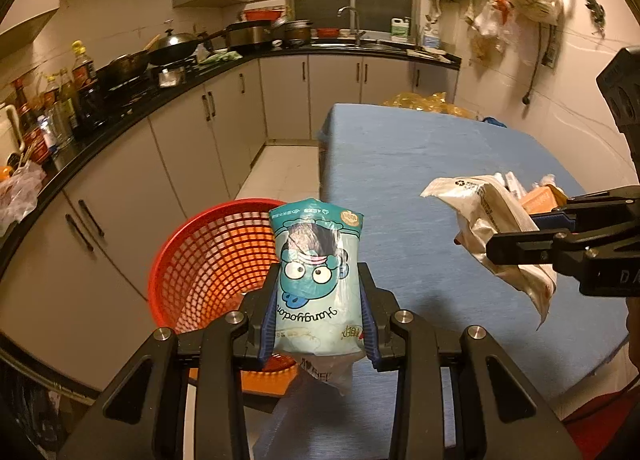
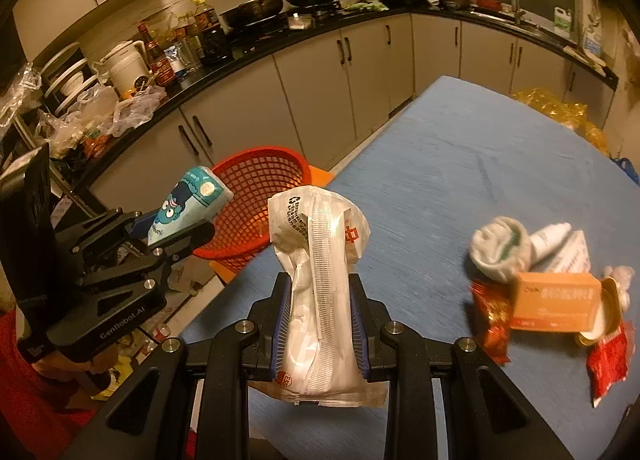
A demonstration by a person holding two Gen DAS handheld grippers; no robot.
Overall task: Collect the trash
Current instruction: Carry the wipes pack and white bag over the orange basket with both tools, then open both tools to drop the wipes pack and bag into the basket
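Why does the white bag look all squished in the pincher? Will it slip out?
The white bag is probably thin and floppy: it creases where the right gripper pinches it, and its ends flare out loosely. It looks light, maybe nearly empty. Crinkly plastic can be slippery, but the shut grip probably keeps it in.

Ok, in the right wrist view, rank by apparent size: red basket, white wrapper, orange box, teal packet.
1. White wrapper, though nearness to the camera inflates it.
2. Red basket.
3. Orange box.
4. Teal packet.
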